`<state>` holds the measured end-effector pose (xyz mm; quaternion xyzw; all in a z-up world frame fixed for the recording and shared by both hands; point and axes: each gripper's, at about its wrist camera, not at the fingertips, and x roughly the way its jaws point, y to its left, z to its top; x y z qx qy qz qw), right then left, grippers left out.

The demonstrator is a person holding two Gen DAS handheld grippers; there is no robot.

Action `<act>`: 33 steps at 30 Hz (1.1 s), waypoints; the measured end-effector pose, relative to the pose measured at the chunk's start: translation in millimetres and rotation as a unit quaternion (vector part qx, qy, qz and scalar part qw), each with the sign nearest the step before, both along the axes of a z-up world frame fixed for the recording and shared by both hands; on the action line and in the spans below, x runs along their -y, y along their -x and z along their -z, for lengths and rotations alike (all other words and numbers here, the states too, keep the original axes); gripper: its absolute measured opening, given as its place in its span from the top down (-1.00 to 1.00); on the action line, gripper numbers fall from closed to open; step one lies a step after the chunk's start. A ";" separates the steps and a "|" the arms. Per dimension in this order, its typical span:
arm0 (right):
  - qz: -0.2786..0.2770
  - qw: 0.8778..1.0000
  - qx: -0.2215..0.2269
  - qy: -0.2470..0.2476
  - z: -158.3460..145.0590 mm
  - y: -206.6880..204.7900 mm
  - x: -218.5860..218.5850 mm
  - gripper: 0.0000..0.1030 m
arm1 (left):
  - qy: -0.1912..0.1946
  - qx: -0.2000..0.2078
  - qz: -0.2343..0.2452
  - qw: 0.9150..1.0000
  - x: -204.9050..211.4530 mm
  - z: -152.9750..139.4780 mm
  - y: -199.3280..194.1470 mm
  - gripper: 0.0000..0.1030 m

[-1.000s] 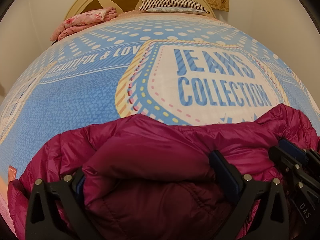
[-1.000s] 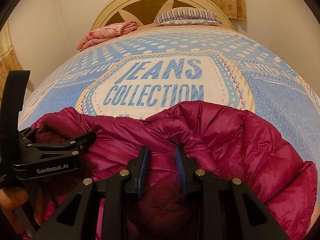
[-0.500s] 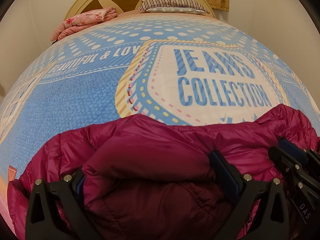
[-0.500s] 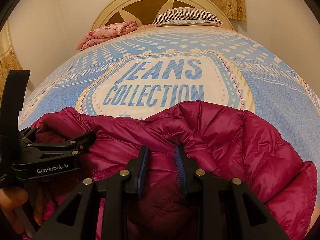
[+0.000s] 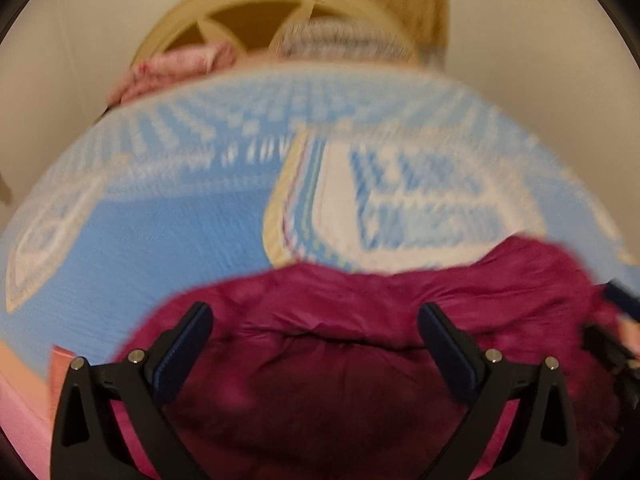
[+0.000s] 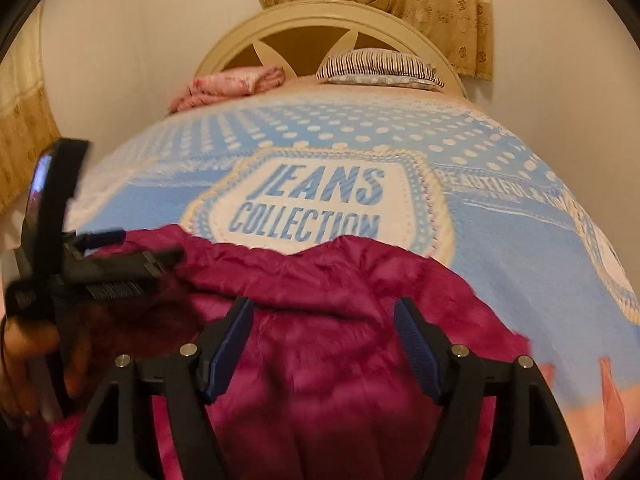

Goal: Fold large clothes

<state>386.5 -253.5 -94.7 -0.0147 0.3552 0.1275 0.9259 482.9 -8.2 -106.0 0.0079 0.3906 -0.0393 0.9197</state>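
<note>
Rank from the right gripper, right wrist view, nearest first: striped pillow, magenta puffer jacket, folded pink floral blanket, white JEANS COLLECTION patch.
1. Magenta puffer jacket, right under the right gripper.
2. White JEANS COLLECTION patch, mid-bed.
3. Folded pink floral blanket and striped pillow, both by the headboard; too close to call.

My black grippers' blue pads [image 6: 228, 344] are framing a magenta quilted jacket [image 6: 332, 360]. Beyond the jacket, a sky-blue bedspread [image 6: 500, 248] is showing white dots and blue "JEANS COLLECTION" lettering; farther beyond, a striped pillow [image 6: 380, 66], pink floral bedding [image 6: 236, 84], cream headboard [image 6: 320, 16].
</note>
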 end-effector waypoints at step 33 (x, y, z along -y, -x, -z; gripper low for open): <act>0.087 0.982 -0.131 -0.105 61.5 386.5 143.9 0.07 | 0.061 -0.066 0.050 0.995 -95.0 69.1 405.8 -1.00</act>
